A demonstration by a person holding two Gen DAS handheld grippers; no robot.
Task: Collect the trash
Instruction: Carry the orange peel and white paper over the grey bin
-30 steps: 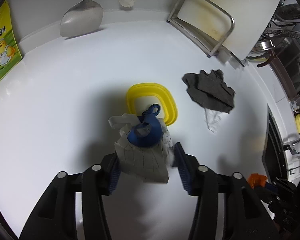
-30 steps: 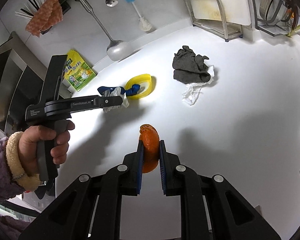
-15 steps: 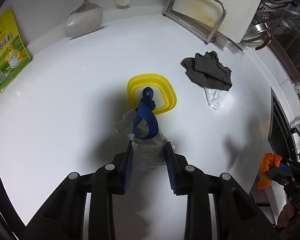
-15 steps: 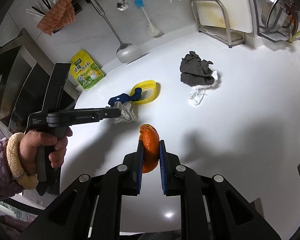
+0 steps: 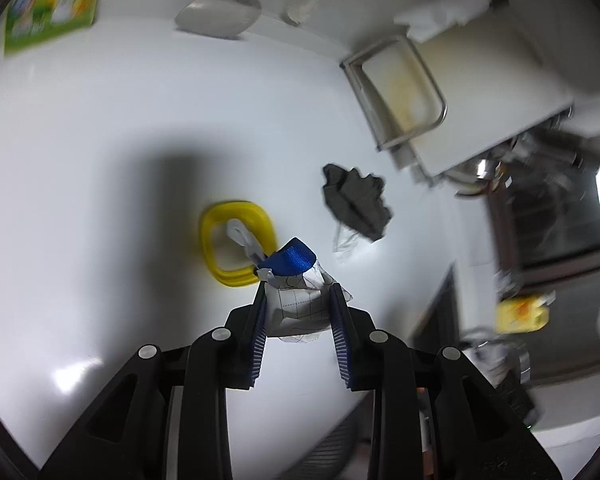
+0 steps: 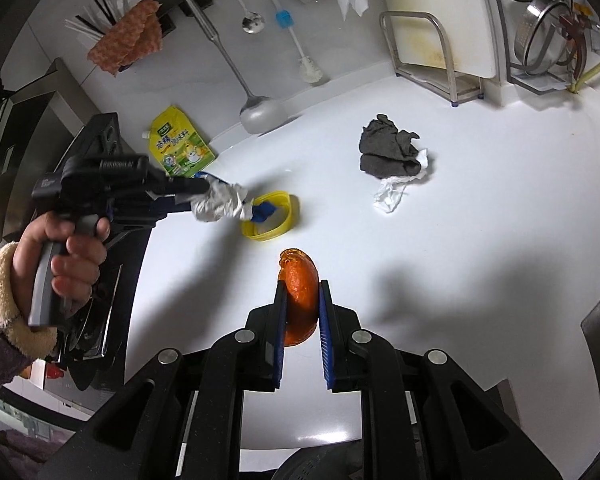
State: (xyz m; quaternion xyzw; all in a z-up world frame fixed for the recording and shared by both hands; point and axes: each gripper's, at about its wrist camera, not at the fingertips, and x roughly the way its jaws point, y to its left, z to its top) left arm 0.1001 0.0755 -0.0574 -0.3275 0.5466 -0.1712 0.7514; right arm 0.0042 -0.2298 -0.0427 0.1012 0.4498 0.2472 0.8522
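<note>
My left gripper is pinched on a crumpled wrapper, white with a printed grid and a blue end, which hangs clear of the white countertop in front of the yellow ring-shaped lid. From the right wrist camera the wrapper's blue tip hangs at the ring's opening; whether it touches I cannot tell. Nothing else lies inside the ring except bare counter. My right gripper is pressed together on a piece of orange peel, lifted off the surface. Farther back, a grey rag lies on a scrap of clear plastic. A metal rack against the wall holds a white cutting board upright, and a green and yellow pouch leans at the wall.
</note>
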